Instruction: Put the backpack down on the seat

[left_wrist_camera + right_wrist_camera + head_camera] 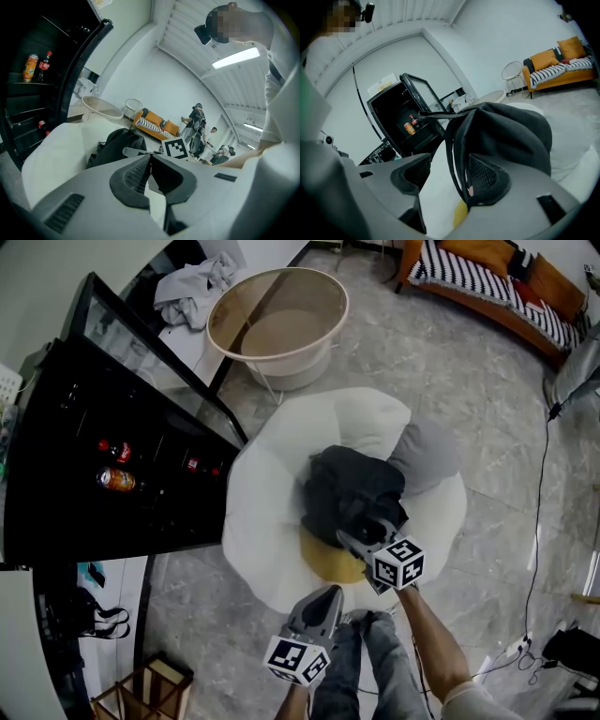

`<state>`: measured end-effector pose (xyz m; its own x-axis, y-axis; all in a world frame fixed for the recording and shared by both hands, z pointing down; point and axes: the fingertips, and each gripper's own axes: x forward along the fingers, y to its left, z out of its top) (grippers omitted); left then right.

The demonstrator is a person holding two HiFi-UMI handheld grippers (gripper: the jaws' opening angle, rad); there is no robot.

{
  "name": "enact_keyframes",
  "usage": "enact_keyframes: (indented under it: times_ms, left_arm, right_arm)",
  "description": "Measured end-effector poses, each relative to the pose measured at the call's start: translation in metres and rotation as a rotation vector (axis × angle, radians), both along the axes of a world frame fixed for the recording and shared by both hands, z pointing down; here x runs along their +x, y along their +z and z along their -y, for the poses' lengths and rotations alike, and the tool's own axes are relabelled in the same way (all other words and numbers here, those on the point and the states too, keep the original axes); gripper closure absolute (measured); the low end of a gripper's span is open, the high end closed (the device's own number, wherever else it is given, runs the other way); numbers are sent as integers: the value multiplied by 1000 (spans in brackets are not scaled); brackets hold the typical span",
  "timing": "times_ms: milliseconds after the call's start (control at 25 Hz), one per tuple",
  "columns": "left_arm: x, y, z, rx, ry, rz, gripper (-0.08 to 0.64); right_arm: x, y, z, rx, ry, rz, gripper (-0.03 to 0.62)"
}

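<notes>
The black backpack [352, 488] [115, 143] [506, 136] rests on the white, petal-shaped seat [262, 512] [56, 154] [436, 187], just above its yellow centre [328, 563]. My right gripper [367, 529] [450, 164] is at the pack's near side with its jaws apart. A thin black strap [452, 154] hangs loose between them, close to the right-hand pad [485, 176], and the pads do not squeeze it. My left gripper [328, 596] [150, 159] is held back near the person's knee, off the seat, with its tips together and nothing in them.
A grey cushion [427, 451] lies on the seat beside the pack. A black glass-door fridge [103, 456] with bottles stands at the left, a round tub-like table [278, 320] behind the seat, an orange sofa [497, 282] far right. A cable [542, 521] crosses the floor.
</notes>
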<state>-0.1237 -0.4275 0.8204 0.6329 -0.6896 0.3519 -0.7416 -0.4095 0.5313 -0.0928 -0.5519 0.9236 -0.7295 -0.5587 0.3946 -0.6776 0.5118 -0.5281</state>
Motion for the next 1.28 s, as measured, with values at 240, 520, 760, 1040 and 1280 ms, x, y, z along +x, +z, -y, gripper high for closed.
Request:
enact_keyframes:
  times_ms: [240, 520, 760, 1040, 1280]
  left_arm:
    - [9, -10, -9, 9, 4, -6, 525]
    - [23, -41, -24, 34, 21, -7, 525]
    - [29, -78, -42, 49, 31, -1, 525]
    - [29, -117, -60, 78, 60, 13, 525]
    - [34, -161, -65, 139, 91, 27, 525]
  right_arm:
    - [21, -6, -29, -18, 21, -25, 345]
    - [41, -40, -86, -28, 55, -39, 421]
    - [54, -92, -123, 16, 104, -77, 537]
    - [54, -178, -150, 119, 121, -97, 558]
    - [61, -237, -160, 148, 162, -96, 560]
